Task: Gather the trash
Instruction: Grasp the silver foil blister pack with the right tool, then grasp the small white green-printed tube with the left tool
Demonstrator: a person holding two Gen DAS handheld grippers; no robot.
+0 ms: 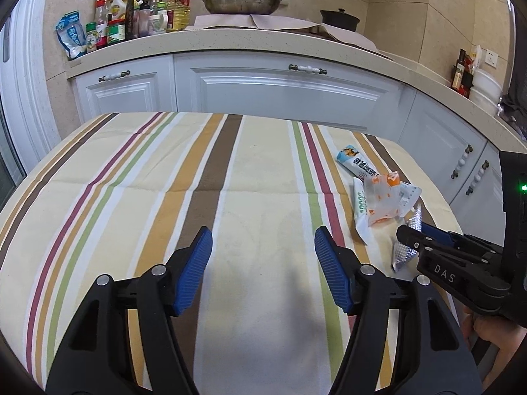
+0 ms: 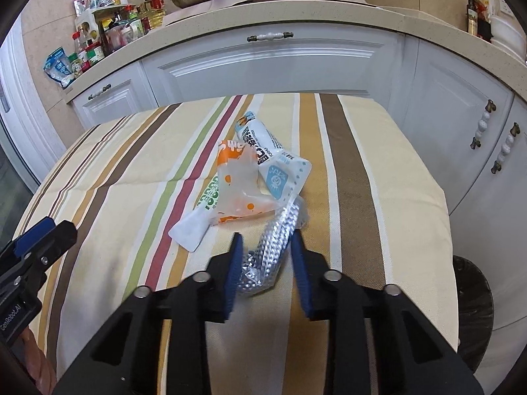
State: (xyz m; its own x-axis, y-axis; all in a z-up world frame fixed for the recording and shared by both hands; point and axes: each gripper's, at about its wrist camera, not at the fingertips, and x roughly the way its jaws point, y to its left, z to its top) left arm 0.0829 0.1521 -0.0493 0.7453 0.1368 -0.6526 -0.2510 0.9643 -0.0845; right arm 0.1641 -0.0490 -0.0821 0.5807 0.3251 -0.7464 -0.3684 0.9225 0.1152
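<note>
Striped surface (image 2: 346, 177) under me, my right fingers (image 2: 298, 263) pinch the foil wrapper (image 2: 273, 240) beside the wrapper pile (image 2: 250, 177); I should lift slowly, my left gripper (image 1: 262, 270) spread, empty.

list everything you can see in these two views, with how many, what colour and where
wrappers: about four, white, orange, blue, green; piled on the tablecloth
foil wrapper: one, silver; between the right gripper's pads
tablecloth: one, striped cream, brown, green, red; over the table
pan: one, steel; on the counter
pot: one, black; on the counter
bottles: many, mixed; counter's left end
bin: one, black; right of the table
left gripper: black, blue pads; open, over cloth
right gripper: black, blue pads; on foil
</note>
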